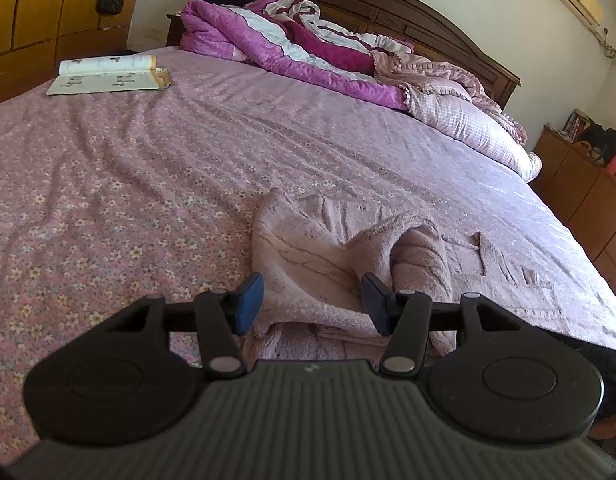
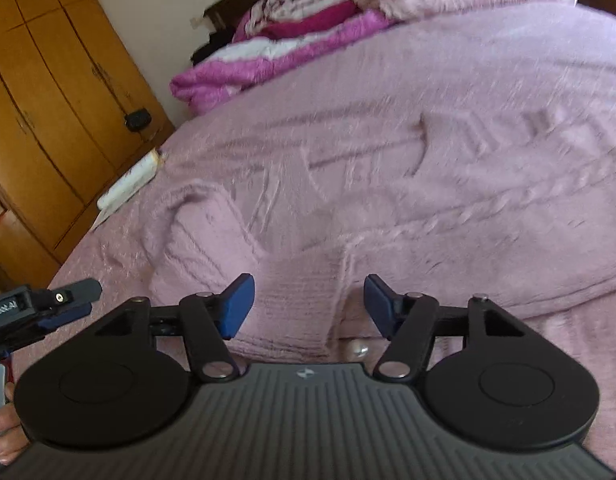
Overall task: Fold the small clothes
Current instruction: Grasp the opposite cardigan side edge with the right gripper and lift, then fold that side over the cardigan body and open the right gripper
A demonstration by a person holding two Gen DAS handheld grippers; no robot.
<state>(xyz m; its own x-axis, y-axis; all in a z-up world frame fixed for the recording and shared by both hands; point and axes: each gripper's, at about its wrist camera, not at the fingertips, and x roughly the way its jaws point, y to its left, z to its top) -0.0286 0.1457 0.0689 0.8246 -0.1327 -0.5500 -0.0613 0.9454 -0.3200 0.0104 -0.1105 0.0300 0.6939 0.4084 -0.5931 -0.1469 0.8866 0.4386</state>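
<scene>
1. Hovering nearest the lens, the left gripper (image 1: 312, 300) stands part open around a raised fold of the pink knitted garment (image 1: 308, 264); whether its pads press the cloth cannot be told.
2. The right gripper (image 2: 308, 304) is likewise part open over the garment's ribbed hem (image 2: 292, 308), and its pads look clear of the cloth.
3. The garment lies spread on the bed (image 1: 108, 184), near its front edge, one sleeve (image 1: 419, 256) bunched in a roll.
4. Likely faults: the bunched sleeve may be trapped inside a fold and leave a lump; closing on thick knit may also catch the bedsheet beneath, since both are pink and lie flush.
5. Blur in the right view suggests that a hurried closing could miss the hem.
6. Farther off lie an open book (image 1: 108, 74) and a heaped quilt (image 1: 292, 44) at the headboard; both are well apart from the garment and block nothing.
</scene>
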